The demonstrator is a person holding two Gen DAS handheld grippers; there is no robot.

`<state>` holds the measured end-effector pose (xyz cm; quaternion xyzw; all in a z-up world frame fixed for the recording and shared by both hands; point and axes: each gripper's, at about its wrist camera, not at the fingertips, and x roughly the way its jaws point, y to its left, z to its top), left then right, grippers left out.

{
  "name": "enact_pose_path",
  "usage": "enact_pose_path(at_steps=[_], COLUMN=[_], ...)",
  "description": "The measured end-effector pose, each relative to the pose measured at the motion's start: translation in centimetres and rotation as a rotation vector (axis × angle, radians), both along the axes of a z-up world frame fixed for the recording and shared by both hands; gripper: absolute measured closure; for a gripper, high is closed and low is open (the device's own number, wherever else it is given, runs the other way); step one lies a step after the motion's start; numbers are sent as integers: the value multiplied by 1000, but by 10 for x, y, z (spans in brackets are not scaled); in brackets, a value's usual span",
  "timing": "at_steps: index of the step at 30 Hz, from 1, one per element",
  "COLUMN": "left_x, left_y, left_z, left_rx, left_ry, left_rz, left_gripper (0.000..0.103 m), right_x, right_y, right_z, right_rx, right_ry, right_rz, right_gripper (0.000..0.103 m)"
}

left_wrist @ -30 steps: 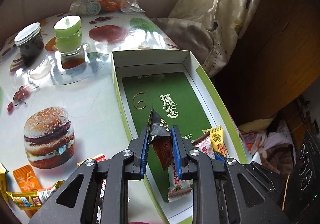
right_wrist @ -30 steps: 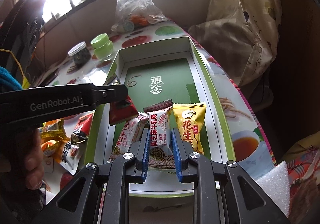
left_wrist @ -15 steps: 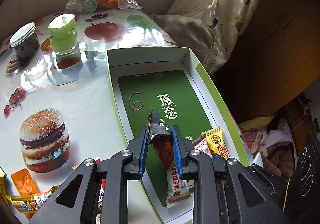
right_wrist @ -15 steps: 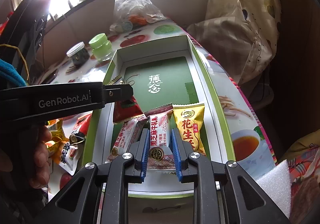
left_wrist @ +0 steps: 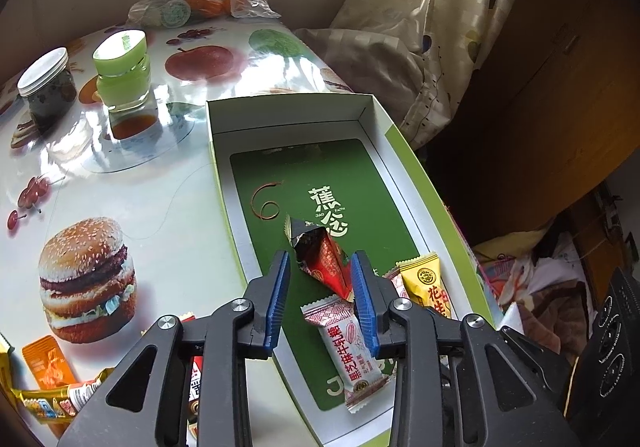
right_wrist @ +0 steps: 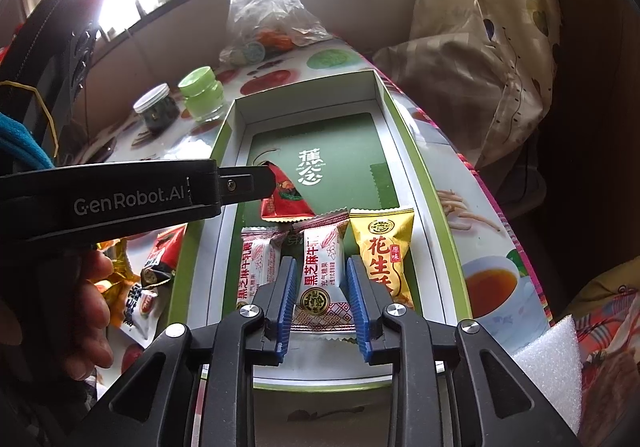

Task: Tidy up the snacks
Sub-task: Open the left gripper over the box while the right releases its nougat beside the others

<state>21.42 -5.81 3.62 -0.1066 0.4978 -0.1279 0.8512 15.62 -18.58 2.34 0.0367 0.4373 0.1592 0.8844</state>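
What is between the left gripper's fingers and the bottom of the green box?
Only the red snack packet. It sits between the opening fingers of the left gripper, right above the green box floor. Nothing else blocks its way down; white candy bars lie just beside.

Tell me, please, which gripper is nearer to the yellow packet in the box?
Right. The right gripper is opening around a white packet beside the yellow packet; the left gripper, opening around a red packet, sits farther off.
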Motion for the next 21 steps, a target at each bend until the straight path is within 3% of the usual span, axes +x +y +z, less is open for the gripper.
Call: enact_pose_path(at_steps=[5, 21], left_x=[-3, -33], left_y=[2, 18], left_z=[3, 34], left_rx=[14, 41], left_ry=[-6, -99], left_rz=[12, 21], left_gripper=[62, 61], right_x=[-1, -18], right_y=[0, 5], right_z=[1, 17], right_rx=[-8, -37], right_ry=[-4, -49], right_rz=[-3, -10], right_gripper=[75, 65])
